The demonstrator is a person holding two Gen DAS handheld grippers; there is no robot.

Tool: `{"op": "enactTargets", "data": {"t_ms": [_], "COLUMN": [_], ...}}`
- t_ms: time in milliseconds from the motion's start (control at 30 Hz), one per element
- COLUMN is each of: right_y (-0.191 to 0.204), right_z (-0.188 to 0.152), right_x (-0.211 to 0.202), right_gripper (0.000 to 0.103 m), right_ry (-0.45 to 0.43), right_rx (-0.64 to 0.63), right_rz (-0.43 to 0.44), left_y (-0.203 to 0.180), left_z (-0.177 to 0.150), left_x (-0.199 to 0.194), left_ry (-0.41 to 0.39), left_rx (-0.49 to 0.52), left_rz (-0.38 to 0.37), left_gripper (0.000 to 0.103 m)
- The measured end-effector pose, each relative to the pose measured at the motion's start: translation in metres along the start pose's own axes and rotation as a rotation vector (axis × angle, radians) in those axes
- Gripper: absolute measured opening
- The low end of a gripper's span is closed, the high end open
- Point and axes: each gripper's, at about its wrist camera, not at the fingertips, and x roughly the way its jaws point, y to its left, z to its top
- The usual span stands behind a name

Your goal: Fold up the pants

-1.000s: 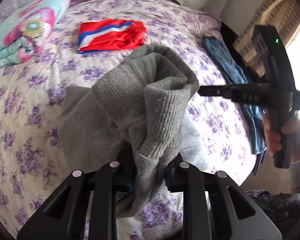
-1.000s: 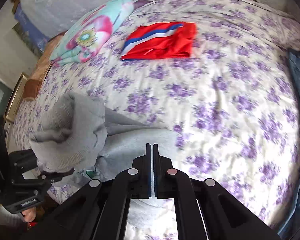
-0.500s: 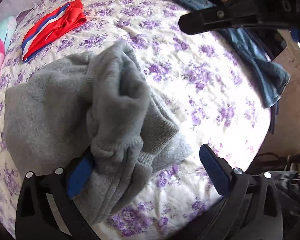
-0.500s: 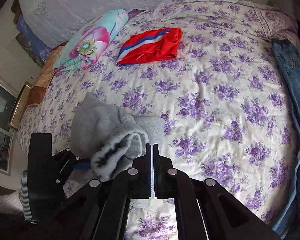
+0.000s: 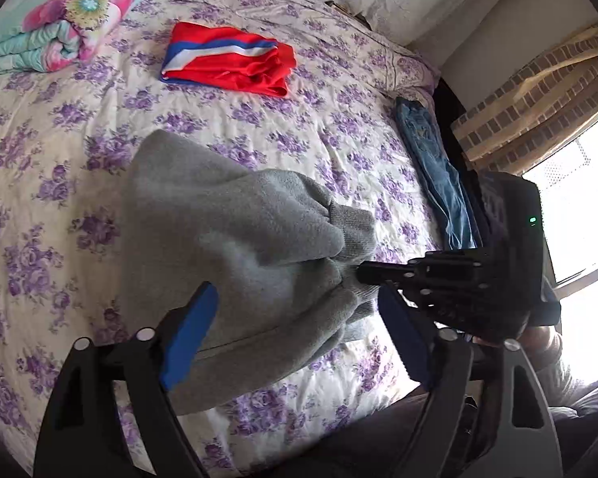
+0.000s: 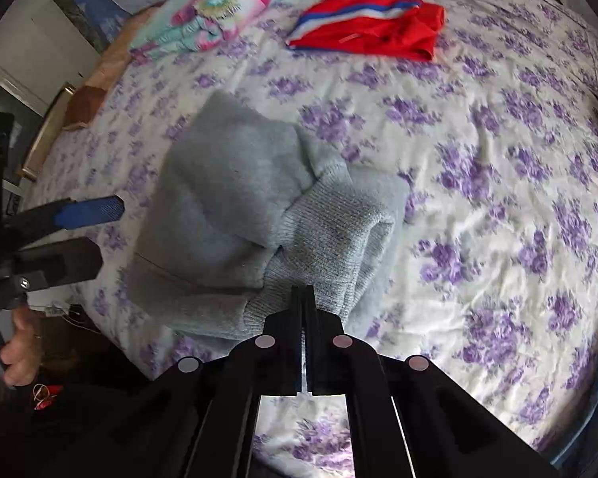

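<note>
Gray pants [image 5: 235, 247] lie bunched near the bed's [image 5: 339, 131] front edge; right gripper [image 6: 303, 290] apparently pinches the ribbed cuff [image 6: 331, 247], left gripper [image 5: 295, 322] straddling the heap, fingers apart.

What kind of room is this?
Most likely a bedroom: the clothes lie on a bed with a purple-flowered bedspread, a folded quilt sits at its head, and a window is beside it.
</note>
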Motion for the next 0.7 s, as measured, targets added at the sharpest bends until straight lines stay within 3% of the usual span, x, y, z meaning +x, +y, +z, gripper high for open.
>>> {"op": "enactTargets", "data": {"t_ms": [100, 133, 167, 200, 333, 433, 467, 500, 533, 600, 700], "right_y": [-0.009, -0.010, -0.012, -0.015, -0.015, -0.003, 0.003, 0.011, 0.020, 0.043, 0.075], "right_z": [-0.011, -0.011, -0.009, -0.007, 0.004, 0.025, 0.037, 0.050, 0.064, 0.096, 0.146], "right_x": [0.018, 0.021, 0.022, 0.024, 0.005, -0.028, -0.039, -0.049, -0.055, -0.053, -0.016], "right_gripper": [0.001, 0.001, 0.001, 0.001, 0.001, 0.008, 0.027, 0.063, 0.071, 0.072, 0.071], "right_ry": [0.008, -0.006, -0.014, 0.004, 0.066, 0.040, 0.010, -0.029, -0.079, -0.142, -0.138], "right_rx": [0.035, 0.026, 0.027, 0.039, 0.018, -0.045, -0.067, -0.088, -0.109, -0.183, -0.267], "right_rz": [-0.015, -0.009, 0.006, 0.024, 0.047, 0.046, 0.058, 0.072, 0.082, 0.094, 0.109], "left_y": [-0.015, -0.017, -0.017, -0.014, -0.014, -0.018, -0.015, -0.011, -0.003, 0.017, 0.055], "left_z": [-0.010, -0.014, -0.023, -0.028, -0.025, -0.028, -0.029, -0.033, -0.036, -0.044, -0.057], "left_x": [0.043, 0.062, 0.080, 0.094, 0.078, 0.038, 0.022, 0.006, -0.009, -0.026, -0.029], "left_ry": [0.088, 0.133, 0.180, 0.196, 0.173, 0.083, 0.041, -0.003, -0.046, -0.087, -0.078], "left_rx": [0.028, 0.044, 0.057, 0.062, 0.046, 0.052, 0.035, 0.012, -0.018, -0.088, -0.218], "left_rz": [-0.006, 0.015, 0.044, 0.069, 0.035, 0.032, 0.023, 0.020, 0.033, 0.084, 0.113], "left_gripper": [0.056, 0.054, 0.045, 0.045, 0.045, 0.045, 0.047, 0.052, 0.056, 0.060, 0.058]}}
